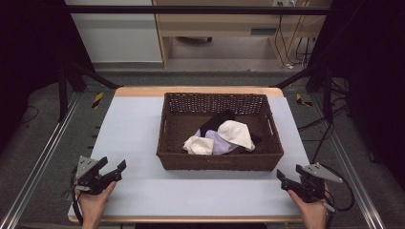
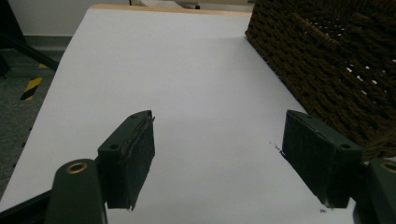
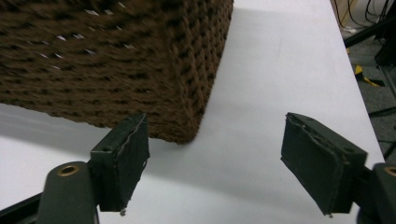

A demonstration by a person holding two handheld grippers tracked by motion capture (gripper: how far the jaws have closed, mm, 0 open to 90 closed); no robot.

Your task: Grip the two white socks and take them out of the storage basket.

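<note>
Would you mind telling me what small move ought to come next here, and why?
Probably the right gripper should reach forward over the wicker basket rim toward the white cloth. Both it and the left gripper sit open and empty at the table's near corners, while the clothes lie bunched inside.

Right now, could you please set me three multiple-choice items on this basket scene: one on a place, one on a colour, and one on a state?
1. Where do the cloths lie?
A. inside the wicker basket
B. on the table's white sheet
C. on the floor

2. What colour is the basket?
A. blue
B. dark brown
C. red

3. How does the left gripper stand?
A. shut on a cloth
B. shut, holding nothing
C. open, holding nothing

Answers:
1 A, since the white, lilac and black cloths are heaped within the basket's walls.
2 B, as its weave shows dark brown in the high view and both gripper views.
3 C, as its fingers stand wide apart over bare table; the right gripper does likewise.
</note>
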